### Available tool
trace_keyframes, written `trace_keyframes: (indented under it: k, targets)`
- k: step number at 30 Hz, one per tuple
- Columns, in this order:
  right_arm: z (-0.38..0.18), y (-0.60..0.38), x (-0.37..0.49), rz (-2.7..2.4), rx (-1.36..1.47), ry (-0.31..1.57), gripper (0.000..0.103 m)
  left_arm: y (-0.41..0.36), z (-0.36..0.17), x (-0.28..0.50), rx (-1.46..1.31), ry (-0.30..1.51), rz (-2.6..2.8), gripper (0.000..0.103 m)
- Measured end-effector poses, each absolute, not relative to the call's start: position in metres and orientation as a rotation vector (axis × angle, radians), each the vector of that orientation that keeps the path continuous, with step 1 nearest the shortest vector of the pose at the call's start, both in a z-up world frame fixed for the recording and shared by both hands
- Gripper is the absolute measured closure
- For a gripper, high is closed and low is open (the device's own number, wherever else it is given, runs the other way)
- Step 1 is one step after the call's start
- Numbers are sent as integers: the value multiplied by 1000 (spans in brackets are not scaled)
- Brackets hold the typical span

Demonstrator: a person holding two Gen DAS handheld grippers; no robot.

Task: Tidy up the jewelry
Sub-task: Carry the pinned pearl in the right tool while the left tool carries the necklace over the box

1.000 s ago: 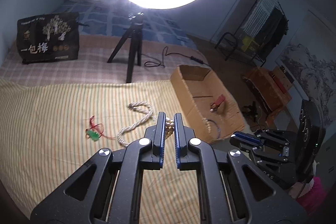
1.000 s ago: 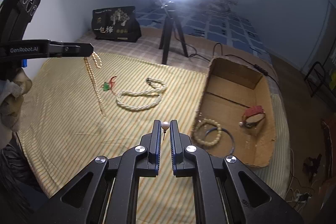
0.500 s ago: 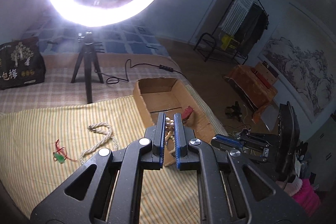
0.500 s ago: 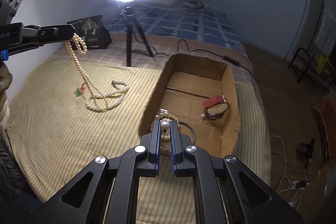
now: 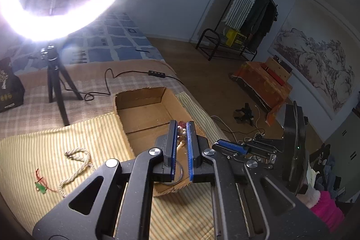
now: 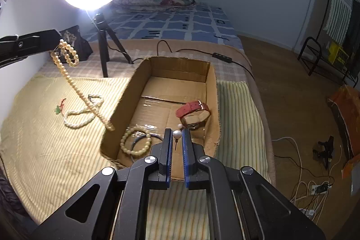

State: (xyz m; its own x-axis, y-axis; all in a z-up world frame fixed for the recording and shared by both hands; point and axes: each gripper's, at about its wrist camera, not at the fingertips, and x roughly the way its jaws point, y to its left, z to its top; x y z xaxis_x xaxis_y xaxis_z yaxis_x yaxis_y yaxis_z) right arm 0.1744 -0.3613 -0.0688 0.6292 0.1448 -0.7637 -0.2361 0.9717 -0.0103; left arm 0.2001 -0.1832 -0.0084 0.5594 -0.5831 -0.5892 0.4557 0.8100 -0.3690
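The cardboard box [image 6: 180,82] on the striped blanket [image 6: 45,150] already held part of the jewelry: a red-strapped watch [image 6: 193,113], a cream bead bracelet [image 6: 135,141] and a thin dark bangle [image 6: 146,138] lay on its floor. The right gripper [image 6: 177,138] was clenched on a pearl stud earring [image 6: 177,134], held by its pin above the near end of the box and, by my judgement, ready to be dropped in. The left gripper [image 5: 181,134] was clamped on a pearl necklace [image 6: 74,82], whose long strand hung down beside the box's left wall with its free end near the rim; it had not yet gone inside. Two pieces remained on the blanket, well apart from the box: a twisted pearl rope necklace [image 6: 83,114] and a small green pendant on red cord [image 6: 59,108]. I judged the work roughly half finished. A dark printed bag [image 6: 74,44] stood beyond the blanket, its lettering too blurred to read; no other writing was legible.
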Motion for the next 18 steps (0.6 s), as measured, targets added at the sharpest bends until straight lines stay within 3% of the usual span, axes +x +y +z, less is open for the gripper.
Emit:
trace_keyframes:
  k: [18]
  targets:
    - [-88,-366,189,242,-104,906,96,-210,-48,227,-114,823,-574,97]
